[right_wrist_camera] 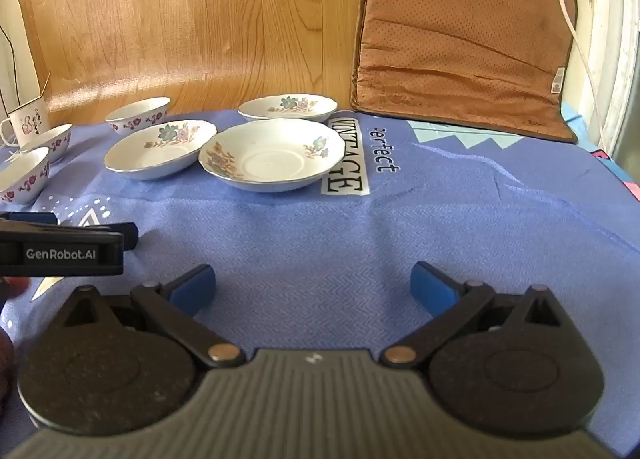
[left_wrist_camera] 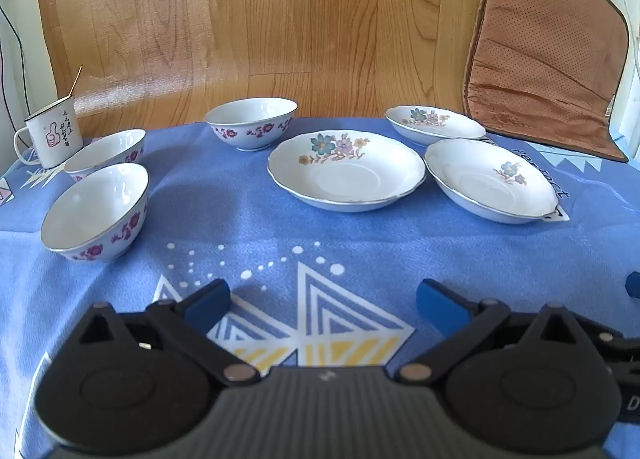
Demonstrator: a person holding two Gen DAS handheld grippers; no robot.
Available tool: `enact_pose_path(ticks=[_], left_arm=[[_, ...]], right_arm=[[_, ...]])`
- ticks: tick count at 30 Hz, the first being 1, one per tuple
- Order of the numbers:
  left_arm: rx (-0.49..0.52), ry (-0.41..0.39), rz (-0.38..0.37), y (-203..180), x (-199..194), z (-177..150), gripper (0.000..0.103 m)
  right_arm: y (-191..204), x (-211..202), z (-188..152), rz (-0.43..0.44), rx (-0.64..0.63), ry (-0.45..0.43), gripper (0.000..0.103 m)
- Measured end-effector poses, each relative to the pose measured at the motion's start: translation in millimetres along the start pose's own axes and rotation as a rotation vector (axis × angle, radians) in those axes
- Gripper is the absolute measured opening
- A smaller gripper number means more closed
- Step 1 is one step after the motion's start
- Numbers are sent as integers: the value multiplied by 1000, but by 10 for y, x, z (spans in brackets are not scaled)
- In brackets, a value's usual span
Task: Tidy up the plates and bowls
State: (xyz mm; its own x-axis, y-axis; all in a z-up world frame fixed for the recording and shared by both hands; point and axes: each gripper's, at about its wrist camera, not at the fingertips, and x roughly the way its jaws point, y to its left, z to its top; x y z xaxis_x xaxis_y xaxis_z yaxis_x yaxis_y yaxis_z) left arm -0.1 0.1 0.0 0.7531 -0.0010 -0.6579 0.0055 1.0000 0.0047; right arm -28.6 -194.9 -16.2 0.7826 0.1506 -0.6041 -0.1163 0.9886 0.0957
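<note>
Three white flowered plates lie on the blue cloth: a middle plate (left_wrist_camera: 346, 171) (right_wrist_camera: 156, 149), a right plate (left_wrist_camera: 490, 179) (right_wrist_camera: 274, 157) and a far plate (left_wrist_camera: 434, 124) (right_wrist_camera: 288, 106). Three white bowls with red flowers stand to the left: a near bowl (left_wrist_camera: 96, 211) (right_wrist_camera: 22, 175), a second bowl behind it (left_wrist_camera: 106, 153) (right_wrist_camera: 50, 141) and a far bowl (left_wrist_camera: 252, 121) (right_wrist_camera: 138, 113). My left gripper (left_wrist_camera: 323, 305) is open and empty, short of the dishes. My right gripper (right_wrist_camera: 312, 287) is open and empty, near the cloth's front. The left gripper shows side-on in the right wrist view (right_wrist_camera: 64, 241).
A white enamel mug (left_wrist_camera: 50, 135) (right_wrist_camera: 26, 124) with a stick in it stands at the far left. A brown cushion (left_wrist_camera: 548, 55) (right_wrist_camera: 460, 39) leans at the back right on the cloth's edge. Wooden floor lies beyond the table.
</note>
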Motion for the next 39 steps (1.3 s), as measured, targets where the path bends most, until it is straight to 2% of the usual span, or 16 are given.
enact_pose_path(ticks=[7, 16, 18, 23, 28, 39], left_arm=[[8, 9, -6, 47, -42, 8, 103], [22, -2, -2, 33, -53, -28, 103], [23, -15, 0, 28, -82, -35, 103], [31, -134, 18, 19, -261, -94, 102], [81, -210, 39, -67, -373, -132, 99], [66, -219, 28, -23, -402, -141, 99]], right_arm=[[-3, -32, -3, -16, -22, 3, 103], [-92, -102, -38, 39, 52, -45, 103], [-89, -126, -52, 31, 67, -58, 103], [5, -231, -97, 12, 15, -123, 103], [1, -259, -90, 6, 17, -139, 103], [55, -277, -107, -17, -24, -166, 99]])
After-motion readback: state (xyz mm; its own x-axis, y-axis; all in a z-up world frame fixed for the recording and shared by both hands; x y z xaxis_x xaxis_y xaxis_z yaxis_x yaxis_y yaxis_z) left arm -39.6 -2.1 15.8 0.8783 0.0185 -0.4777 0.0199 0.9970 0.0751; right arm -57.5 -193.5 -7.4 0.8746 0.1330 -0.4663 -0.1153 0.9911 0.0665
